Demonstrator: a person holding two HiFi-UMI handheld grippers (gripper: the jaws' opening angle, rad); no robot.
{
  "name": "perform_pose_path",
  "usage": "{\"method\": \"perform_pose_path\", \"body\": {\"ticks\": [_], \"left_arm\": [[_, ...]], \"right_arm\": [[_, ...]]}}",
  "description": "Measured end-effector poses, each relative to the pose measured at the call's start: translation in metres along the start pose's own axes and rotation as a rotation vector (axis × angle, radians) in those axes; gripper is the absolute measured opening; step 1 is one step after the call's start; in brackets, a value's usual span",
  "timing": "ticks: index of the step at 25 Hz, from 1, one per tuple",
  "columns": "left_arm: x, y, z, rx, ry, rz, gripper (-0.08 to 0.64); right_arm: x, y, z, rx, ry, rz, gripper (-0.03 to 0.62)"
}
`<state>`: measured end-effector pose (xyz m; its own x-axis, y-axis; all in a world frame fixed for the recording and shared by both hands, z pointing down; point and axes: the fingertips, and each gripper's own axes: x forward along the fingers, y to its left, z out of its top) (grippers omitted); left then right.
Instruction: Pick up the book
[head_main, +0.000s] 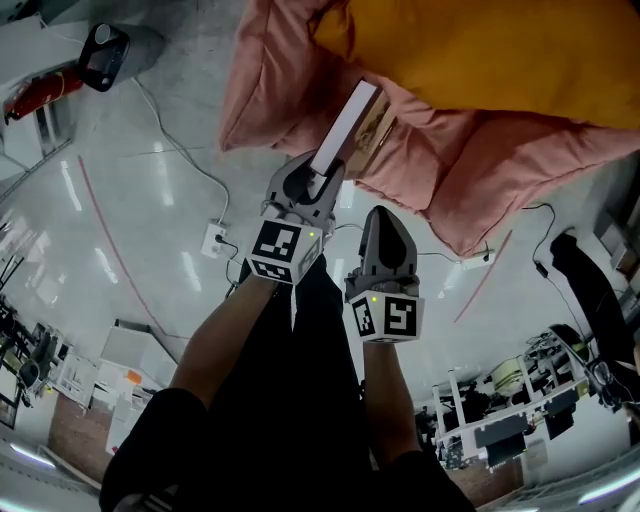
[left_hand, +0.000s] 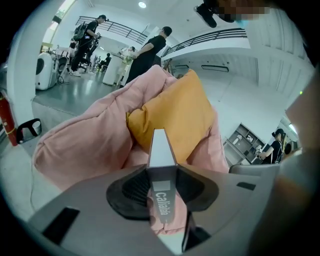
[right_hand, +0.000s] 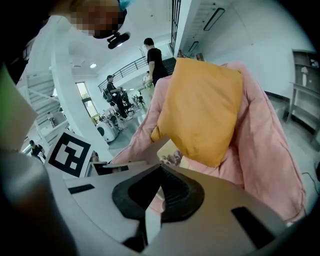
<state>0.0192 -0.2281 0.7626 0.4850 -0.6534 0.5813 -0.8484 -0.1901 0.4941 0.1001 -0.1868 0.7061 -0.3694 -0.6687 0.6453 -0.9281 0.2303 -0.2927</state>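
My left gripper (left_hand: 162, 170) is pinching the book (left_hand: 161, 147) between its jaws. My right gripper (right_hand: 160, 167) is hanging empty, jaws closed.

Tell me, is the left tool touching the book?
Touching. The left gripper view shows the left tool clamping the book, with no gap on either side.

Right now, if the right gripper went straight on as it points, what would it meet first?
Most likely the pink beanbag, just under the orange cushion; the book in the left gripper may lie close to that line.
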Motion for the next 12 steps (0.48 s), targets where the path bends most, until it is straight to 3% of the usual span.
{"method": "perform_pose_path", "body": {"ticks": [12], "left_arm": [[-0.06,-0.032,0.049,0.054,-0.073,0.054,0.15]], "right_arm": [[-0.04,0.013,0.028,-0.022,-0.035,0.007,0.005]]}}
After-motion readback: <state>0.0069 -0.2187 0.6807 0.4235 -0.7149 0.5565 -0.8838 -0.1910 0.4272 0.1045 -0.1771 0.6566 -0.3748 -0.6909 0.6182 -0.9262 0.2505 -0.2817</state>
